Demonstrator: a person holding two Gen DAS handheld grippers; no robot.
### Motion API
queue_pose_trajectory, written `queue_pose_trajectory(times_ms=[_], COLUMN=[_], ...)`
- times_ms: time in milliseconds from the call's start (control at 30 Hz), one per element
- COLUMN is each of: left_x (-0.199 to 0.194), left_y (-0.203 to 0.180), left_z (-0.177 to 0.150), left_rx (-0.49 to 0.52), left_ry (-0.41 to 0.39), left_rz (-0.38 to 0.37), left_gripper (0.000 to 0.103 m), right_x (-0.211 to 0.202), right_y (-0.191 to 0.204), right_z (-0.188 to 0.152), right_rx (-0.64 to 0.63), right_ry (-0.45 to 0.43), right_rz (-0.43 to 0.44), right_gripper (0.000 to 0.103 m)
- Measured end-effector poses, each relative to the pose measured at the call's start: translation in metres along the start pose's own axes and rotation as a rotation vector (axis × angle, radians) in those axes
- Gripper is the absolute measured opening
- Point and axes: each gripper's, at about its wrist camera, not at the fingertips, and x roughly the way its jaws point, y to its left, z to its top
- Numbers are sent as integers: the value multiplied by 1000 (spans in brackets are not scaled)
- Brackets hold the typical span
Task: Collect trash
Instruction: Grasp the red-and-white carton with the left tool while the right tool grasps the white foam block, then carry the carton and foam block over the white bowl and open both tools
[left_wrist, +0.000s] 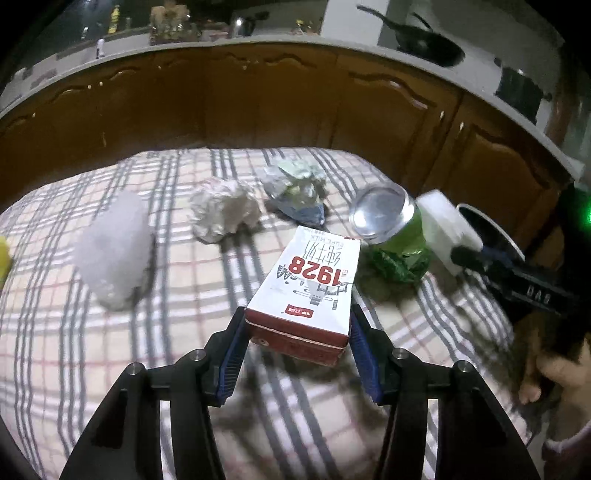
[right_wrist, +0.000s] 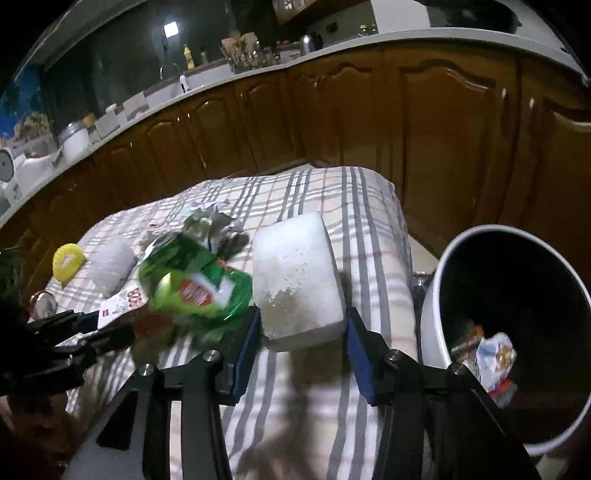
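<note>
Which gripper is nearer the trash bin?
Right. The right gripper, holding the white foam block, sits just beside the trash bin. The left gripper, holding the milk carton, is farther over the table.

Dim, grainy fisheye frames with dark curved corners, motion-blurred clutter, and shadows on the tablecloth (right_wrist: 369, 206).

A plaid cloth (left_wrist: 184, 332) of grey and red stripes on cream covers the worktop. On it lie a crumpled white paper ball (left_wrist: 223, 210), a crushed foil-and-paper wad (left_wrist: 295, 192) just beside it, a whitish translucent lump (left_wrist: 114, 251) nearer the left edge, green wrapper scraps (left_wrist: 399, 264), and a yellow round item (right_wrist: 68, 263) at the far left.
</note>
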Motion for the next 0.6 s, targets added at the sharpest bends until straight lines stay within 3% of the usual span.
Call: queue_pose_trajectory(times_ms=[367,600], left_x=[-59,-65], left_y=[-26,-59], left_z=[-10,-16], left_rx=[43,103], left_ry=[-74,-62], left_rz=[-99,-153], left_gripper=[52,52], right_x=[-35,-59], right_y=[-3,-18], right_z=[-26,-41], right_rx=[76,117], right_ry=[-33,-60], right_rz=[10,-5], right_gripper=[46,46])
